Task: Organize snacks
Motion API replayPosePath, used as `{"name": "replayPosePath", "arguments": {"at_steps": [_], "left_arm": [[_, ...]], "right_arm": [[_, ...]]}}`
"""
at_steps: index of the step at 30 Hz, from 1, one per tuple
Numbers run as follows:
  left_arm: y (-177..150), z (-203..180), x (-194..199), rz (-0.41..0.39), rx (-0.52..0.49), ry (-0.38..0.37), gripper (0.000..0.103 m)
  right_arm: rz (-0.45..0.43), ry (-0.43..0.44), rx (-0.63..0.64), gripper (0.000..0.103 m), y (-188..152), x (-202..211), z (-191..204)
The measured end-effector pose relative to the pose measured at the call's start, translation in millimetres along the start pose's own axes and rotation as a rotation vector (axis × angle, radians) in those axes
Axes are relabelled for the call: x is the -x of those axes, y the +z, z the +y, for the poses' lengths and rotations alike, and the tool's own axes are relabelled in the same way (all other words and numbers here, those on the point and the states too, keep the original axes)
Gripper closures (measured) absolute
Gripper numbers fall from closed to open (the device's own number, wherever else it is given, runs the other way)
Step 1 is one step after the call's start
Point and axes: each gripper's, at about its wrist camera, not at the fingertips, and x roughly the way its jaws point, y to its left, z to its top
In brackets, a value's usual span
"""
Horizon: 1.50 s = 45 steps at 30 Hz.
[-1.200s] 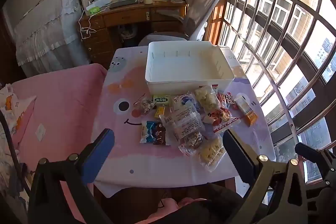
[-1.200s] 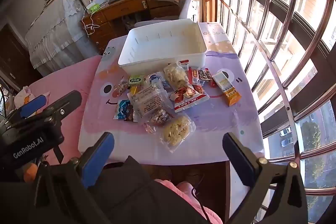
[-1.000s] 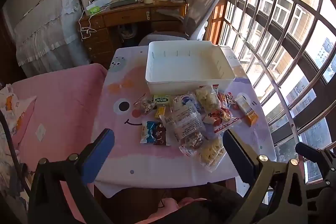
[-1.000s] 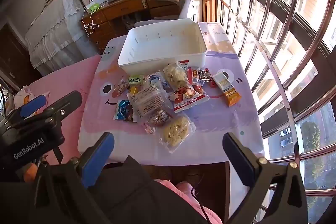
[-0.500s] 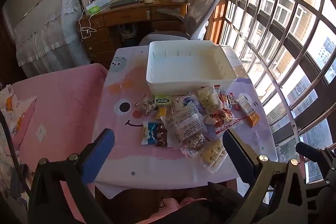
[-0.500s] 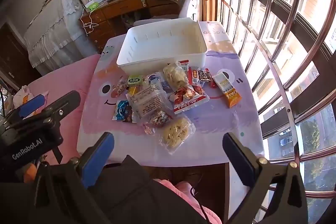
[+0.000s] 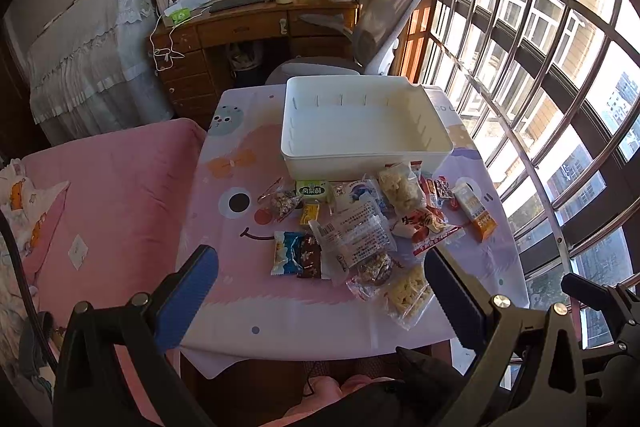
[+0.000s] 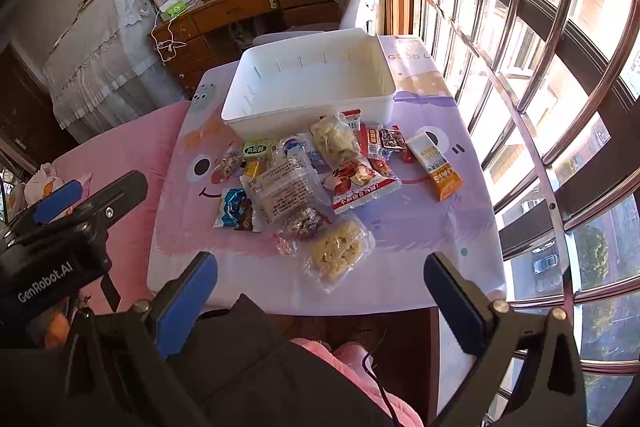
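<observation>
Left gripper (image 7: 320, 291), right gripper (image 8: 320, 291): both wide apart, holding nothing, up above near table edge.
Nearest snack: yellow crumbly bag (image 8: 336, 251), just past edge.
More snacks (image 8: 288, 187) piled in middle.
White bin (image 8: 308, 115) behind pile, nothing inside.
Tip: go down slow, pinch bag edge, lift, drop in bin.

Cartoon-print table (image 7: 224, 311) (white bin (image 7: 366, 163), snack packets (image 7: 360, 235))

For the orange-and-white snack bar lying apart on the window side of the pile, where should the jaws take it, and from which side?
Grip the orange-and-white snack bar across its narrow width at mid-length, coming from above with the right gripper. It lies flat and long, clear of the other packets, so both long edges look free.
</observation>
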Motion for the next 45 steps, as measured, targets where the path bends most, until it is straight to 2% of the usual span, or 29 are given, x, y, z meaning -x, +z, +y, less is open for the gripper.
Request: {"name": "replayPosePath", "arguments": {"at_steps": [4, 22, 31, 38, 42, 45], "left_arm": [[-1, 5, -9, 0.005, 0.005, 0.000, 0.001], [-8, 32, -6, 0.051, 0.049, -0.015, 0.001], [-8, 58, -8, 0.036, 0.079, -0.071, 0.001], [-8, 84, -24, 0.070, 0.097, -0.099, 0.001], [-10, 104, -38, 0.096, 0.126, -0.125, 0.002], [-10, 116, -51, 0.121, 0.157, -0.173, 0.003]], "right_arm": [[0.007, 0.002, 0.001, 0.000, 1, -2, -1], [0.019, -0.011, -0.029, 0.000, -7, -5, 6], [-0.005, -0.024, -0.064, 0.000, -5, -2, 16], [-0.052, -0.026, -0.112, 0.000, -8, -3, 19], [-0.088, -0.070, -0.116, 0.000, -9, -7, 23], [-0.107, -0.092, -0.109, 0.000, -12, -11, 25]]}}
